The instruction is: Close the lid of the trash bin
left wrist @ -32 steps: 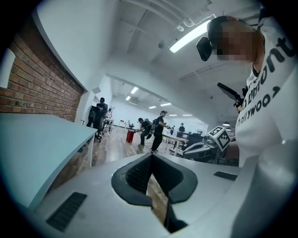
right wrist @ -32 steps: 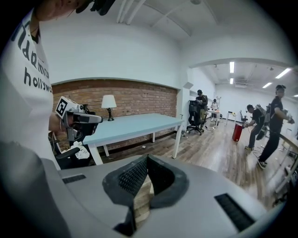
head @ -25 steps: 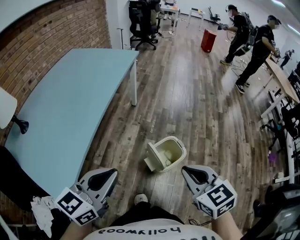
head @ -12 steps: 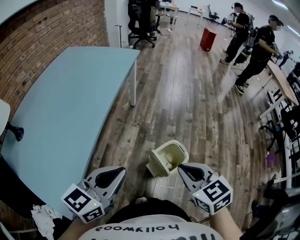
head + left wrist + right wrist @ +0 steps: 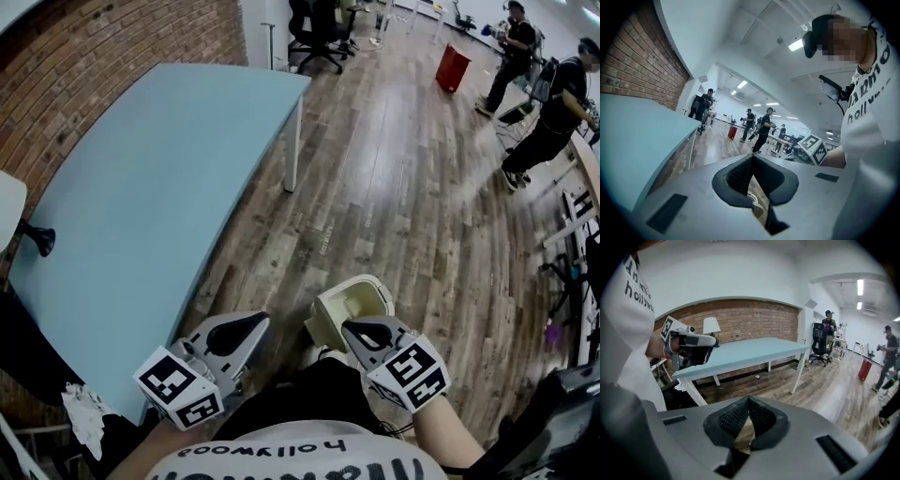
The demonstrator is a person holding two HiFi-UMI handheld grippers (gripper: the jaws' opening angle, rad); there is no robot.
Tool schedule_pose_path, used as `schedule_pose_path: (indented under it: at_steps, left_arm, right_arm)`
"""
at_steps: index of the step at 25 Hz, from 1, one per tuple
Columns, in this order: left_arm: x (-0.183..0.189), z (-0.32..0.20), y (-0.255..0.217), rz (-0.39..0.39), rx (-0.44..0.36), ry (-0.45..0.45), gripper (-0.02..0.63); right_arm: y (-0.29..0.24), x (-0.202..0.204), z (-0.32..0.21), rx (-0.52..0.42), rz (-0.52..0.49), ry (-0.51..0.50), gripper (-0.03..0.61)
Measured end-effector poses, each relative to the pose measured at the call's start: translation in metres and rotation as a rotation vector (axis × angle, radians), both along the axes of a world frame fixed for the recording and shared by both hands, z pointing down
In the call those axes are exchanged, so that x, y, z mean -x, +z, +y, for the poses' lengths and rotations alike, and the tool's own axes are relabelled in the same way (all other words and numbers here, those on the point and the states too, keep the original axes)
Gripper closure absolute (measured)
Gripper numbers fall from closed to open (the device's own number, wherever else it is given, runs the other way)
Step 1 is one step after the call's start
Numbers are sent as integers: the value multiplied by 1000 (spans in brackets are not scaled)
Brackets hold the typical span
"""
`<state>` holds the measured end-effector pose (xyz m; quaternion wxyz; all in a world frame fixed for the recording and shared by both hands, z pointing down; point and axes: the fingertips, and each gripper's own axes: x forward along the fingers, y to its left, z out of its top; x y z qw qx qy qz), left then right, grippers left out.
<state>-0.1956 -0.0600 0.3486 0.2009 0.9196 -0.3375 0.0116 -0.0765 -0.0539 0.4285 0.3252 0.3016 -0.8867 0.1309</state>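
Observation:
A small cream trash bin (image 5: 359,292) stands on the wood floor just in front of me, its top open and its pale inside showing. My right gripper (image 5: 349,326) lies over the bin's near edge in the head view, jaws shut and holding nothing. My left gripper (image 5: 261,321) hovers a little left of the bin, also shut and holding nothing. In the left gripper view the jaws of the left gripper (image 5: 752,158) meet at their tips. The right gripper view shows the right gripper (image 5: 748,399) with its jaws together too. I cannot see the bin clearly in either gripper view.
A long light-blue table (image 5: 159,187) runs along the brick wall (image 5: 112,47) on my left. A crumpled white cloth (image 5: 84,417) lies by my left arm. Far off are a red bin (image 5: 452,67), an office chair (image 5: 319,23) and people (image 5: 562,103).
The bin has come nearer to me in the head view. Both grippers have moved in towards it; the right one now overlaps its near edge.

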Motion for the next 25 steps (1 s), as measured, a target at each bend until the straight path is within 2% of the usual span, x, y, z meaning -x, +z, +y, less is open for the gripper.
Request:
schedule_pose_path:
  at_steps: [5,9,12,18,21,23,25]
  left_arm:
    - [-8,-9,20,-22,63,-62,607]
    - [-24,-18,28,-18,96,-117,607]
    - [-33,-20,33,-47,115,-150,607]
    - [-47,-27,41,-89,146,-226,607]
    - [-49,-24,45,-101,172,-268,607]
    - [-52,-25,48,-96,184,-291,607]
    - [-57,-28,51,-91,186,-306,607]
  right_arm:
    - [42,16,-8,59,100,-222,571]
    - [92,11,-8,109,207,-384,571]
    - [125,11,-8,136,248,-486,571]
    - [169,10,-9,104,333,-667,571]
    - [183,3,-5,70,416,-764,571]
    - [191,-5,-6,56,458,-797,571]
    - [195,-12,-10,64,452,-787,571]
